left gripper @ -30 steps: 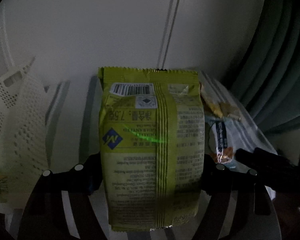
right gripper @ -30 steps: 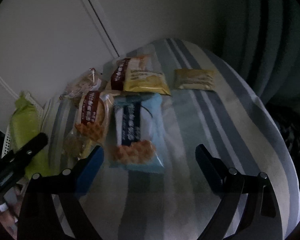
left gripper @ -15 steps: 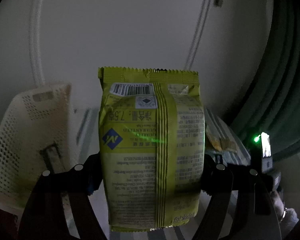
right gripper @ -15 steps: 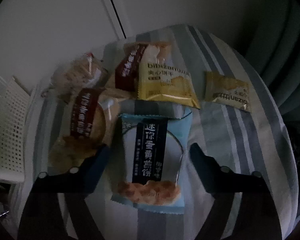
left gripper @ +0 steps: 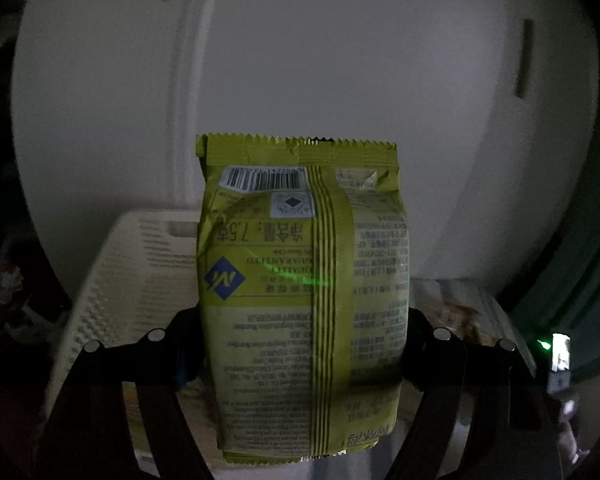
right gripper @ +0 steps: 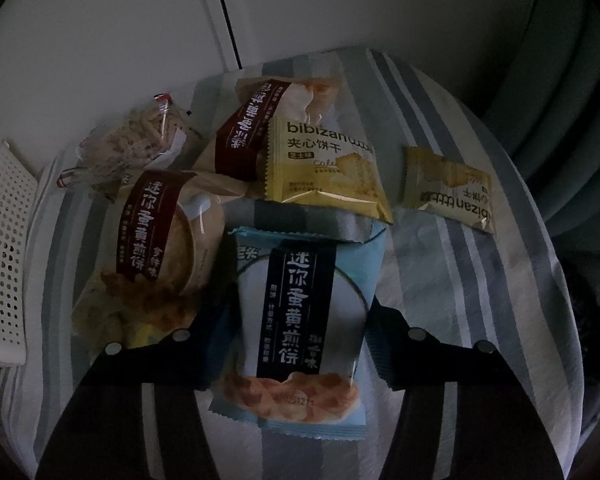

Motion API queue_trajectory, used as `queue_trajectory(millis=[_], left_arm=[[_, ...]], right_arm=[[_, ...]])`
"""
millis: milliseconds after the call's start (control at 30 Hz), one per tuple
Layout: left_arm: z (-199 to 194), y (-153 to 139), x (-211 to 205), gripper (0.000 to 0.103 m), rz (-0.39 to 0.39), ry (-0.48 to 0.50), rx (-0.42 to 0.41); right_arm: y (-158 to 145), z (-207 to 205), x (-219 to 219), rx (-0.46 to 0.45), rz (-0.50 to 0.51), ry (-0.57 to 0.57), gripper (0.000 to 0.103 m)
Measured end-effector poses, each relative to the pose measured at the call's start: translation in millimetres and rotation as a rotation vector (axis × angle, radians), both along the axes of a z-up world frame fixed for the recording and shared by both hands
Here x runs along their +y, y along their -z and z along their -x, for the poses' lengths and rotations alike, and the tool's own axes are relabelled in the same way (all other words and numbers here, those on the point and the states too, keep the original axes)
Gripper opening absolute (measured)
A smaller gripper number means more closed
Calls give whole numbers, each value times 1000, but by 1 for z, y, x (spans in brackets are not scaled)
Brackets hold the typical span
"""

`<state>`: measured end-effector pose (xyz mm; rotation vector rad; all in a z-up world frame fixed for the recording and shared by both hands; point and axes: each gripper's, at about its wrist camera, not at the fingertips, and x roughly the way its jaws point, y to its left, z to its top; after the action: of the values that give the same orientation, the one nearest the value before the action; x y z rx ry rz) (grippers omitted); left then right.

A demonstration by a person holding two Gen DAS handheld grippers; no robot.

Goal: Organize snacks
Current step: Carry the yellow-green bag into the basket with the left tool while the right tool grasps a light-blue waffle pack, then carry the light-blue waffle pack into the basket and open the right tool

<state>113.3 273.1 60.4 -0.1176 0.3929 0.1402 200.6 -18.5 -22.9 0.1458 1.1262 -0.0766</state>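
**Seven snack packs logged, one basket, dim light**

Item 1: green snack pack (left gripper: pixel 304 300), back side to left wrist cam, print upside down, barcode near top. Held upright in left gripper (left gripper: pixel 302 344); jaws pressed against both its sides, clamped on it. White perforated basket (left gripper: pixel 140 280) sat behind and to the left of pack, w/ a pale cabinet front (left gripper: pixel 340 60) beyond.

Item 2: light-blue egg-yolk cookie pack (right gripper: pixel 300 312), lying flat on striped cloth (right gripper: pixel 452 264). Right gripper (right gripper: pixel 300 340) straddled it, one finger at each side; jaws spread about pack-wide. Could not tell if pads were touching the wrapper.

Item 3: brown-band cookie pack (right gripper: pixel 156 240), just left of item 2, partly under left finger.

Item 4: second brown-band pack (right gripper: pixel 260 124), further back, overlapped by item 5.

Item 5: yellow bibizan cracker pack (right gripper: pixel 324 168), lying just behind item 2, its near edge touching it.

Item 6: small bibizan sachet (right gripper: pixel 448 188), apart to the right, alone on cloth, print upside down.

Item 7: clear bag of pale sticks (right gripper: pixel 140 148), back left, near basket edge (right gripper: pixel 4 248); contents too dim to ID
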Motion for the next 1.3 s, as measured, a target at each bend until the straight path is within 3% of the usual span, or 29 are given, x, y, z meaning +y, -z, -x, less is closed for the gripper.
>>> queue_trajectory(millis=[133, 267, 433, 600, 700, 833, 933, 1133, 1300], left_arm=[[-1, 2, 22, 84, -8, -105, -4], [-4, 7, 43, 100, 30, -160, 20], [1, 7, 61, 100, 70, -197, 14], [4, -2, 57, 100, 48, -230, -10], [13, -12, 61, 100, 31, -243, -36], [18, -20, 63, 100, 15, -255, -62], [24, -27, 66, 100, 38, -246, -78], [33, -31, 71, 100, 64, -236, -103], [35, -31, 78, 100, 79, -240, -107]], right_arm=[[-1, 0, 1, 0, 13, 0, 58], [0, -2, 4, 3, 25, 4, 59], [0, -3, 6, 10, 42, -2, 60], [0, -5, 9, 15, 55, -3, 60], [0, -5, 10, 12, 58, 1, 57], [-2, 0, 4, -9, 18, 20, 46], [-5, 8, -2, -24, -7, 38, 46], [-26, 26, -2, -85, -47, 42, 46], [-58, 33, 22, -154, -66, -15, 46]])
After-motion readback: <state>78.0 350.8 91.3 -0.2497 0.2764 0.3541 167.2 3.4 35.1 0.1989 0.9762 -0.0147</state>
